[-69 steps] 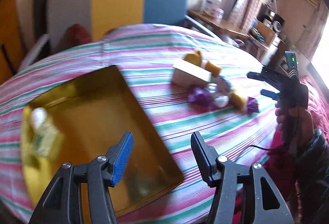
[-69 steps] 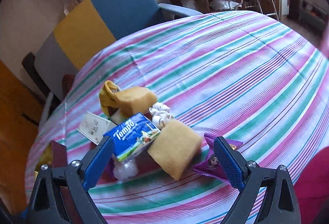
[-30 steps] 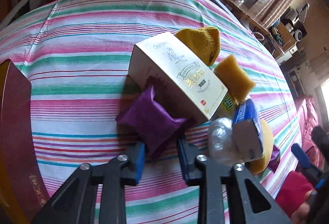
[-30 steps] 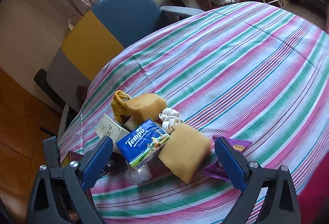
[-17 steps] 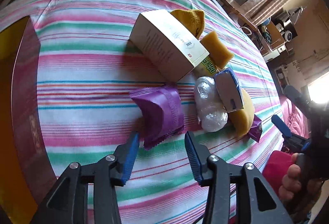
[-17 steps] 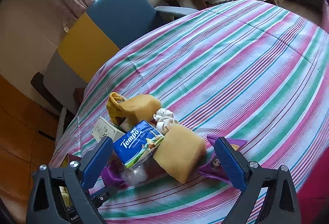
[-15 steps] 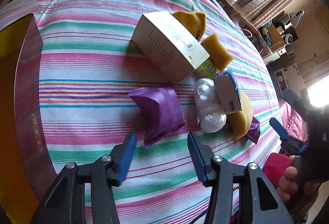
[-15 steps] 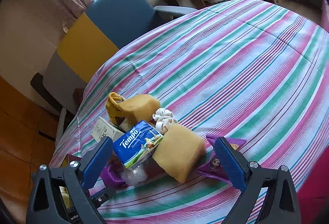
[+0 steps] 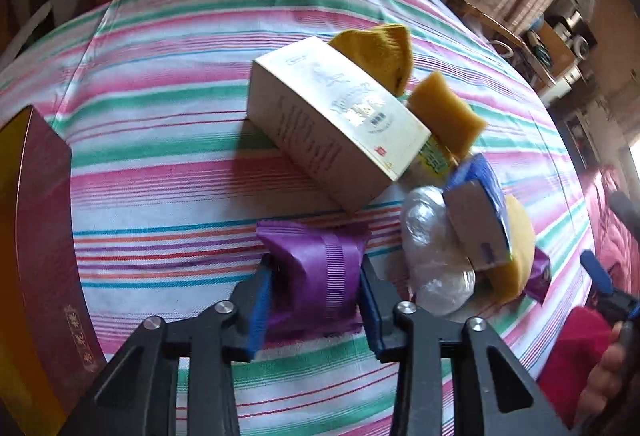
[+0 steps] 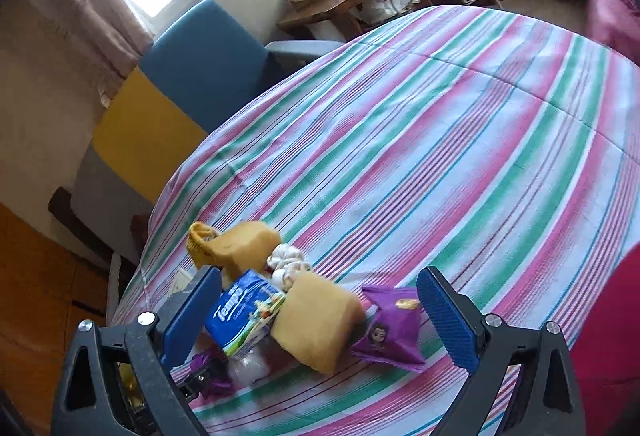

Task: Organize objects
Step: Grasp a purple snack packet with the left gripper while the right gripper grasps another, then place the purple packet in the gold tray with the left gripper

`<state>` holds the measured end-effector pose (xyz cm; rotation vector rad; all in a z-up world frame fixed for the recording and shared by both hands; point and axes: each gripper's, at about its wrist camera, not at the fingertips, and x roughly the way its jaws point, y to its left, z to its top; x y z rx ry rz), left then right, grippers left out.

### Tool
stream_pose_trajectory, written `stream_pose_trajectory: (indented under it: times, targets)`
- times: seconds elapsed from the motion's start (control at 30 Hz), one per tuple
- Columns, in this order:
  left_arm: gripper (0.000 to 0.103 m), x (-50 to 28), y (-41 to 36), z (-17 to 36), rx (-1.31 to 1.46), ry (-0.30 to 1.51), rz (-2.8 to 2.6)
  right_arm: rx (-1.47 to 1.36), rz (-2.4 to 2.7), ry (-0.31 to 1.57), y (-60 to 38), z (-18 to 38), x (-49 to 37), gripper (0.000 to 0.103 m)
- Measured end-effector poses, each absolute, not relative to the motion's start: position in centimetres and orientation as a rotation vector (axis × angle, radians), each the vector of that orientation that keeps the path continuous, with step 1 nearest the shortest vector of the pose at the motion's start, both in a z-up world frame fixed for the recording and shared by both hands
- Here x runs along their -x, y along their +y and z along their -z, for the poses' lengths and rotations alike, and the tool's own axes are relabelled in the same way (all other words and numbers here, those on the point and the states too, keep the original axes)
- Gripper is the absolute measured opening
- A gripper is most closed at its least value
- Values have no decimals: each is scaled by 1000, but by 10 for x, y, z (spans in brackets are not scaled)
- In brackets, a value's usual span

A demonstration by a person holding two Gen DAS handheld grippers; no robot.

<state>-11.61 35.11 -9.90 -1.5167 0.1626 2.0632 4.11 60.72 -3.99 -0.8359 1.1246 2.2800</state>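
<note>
Left wrist view shows the left gripper closing, blue pads pinching a purple snack packet on the striped tablecloth, a cream box and yellow sponge beyond, while the right gripper stands spread wide.

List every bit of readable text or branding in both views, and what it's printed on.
"Tempo": blue tissue pack, right wrist view.
Cream box: gold emblem, side print and red seal, too blurred to read.
Maroon tray edge: gold characters, not legible.
Green-yellow label behind the box: unreadable.
Purple packets: cartoon figure only.
</note>
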Motion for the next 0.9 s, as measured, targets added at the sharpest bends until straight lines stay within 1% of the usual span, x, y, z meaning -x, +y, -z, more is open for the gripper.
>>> stream_pose_trajectory:
  times: [0.03, 0.1, 0.17, 0.2, 0.3, 0.43, 0.6, 0.77, 0.83, 0.87, 0.9]
  targets:
    - [35, 114, 350, 98, 1506, 175, -2065, 823, -2246, 1148, 613, 42, -46, 94]
    - [31, 107, 346, 95, 1482, 183, -2059, 844, -2185, 1181, 621, 50, -49, 80]
    - [29, 100, 343, 88, 1456, 176, -2059, 910, -2132, 1170, 623, 58, -46, 76]
    - [29, 96, 337, 85, 1446, 169, -2055, 944, -2115, 1153, 623, 61, -43, 71]
    - [29, 89, 324, 73, 1421, 133, -2045, 1002, -2100, 1085, 619, 63, -36, 69]
    - [29, 82, 311, 55, 1361, 121, -2054, 1058, -2050, 1043, 617, 70, -36, 68]
    - [29, 68, 294, 34, 1294, 91, -2071, 1135, -2016, 996, 613, 76, -31, 62]
    - [29, 61, 267, 20, 1254, 49, -2096, 1236, -2014, 948, 606, 86, -21, 61]
    - [29, 56, 248, 16, 1246, 33, -2110, 1298, -2003, 920, 603, 93, -16, 50]
    - [29, 55, 237, 15, 1242, 22, -2119, 1330, -1988, 891, 601, 96, -13, 41]
    - [29, 54, 227, 13, 1237, 14, -2131, 1346, -1976, 831, 598, 96, -10, 35]
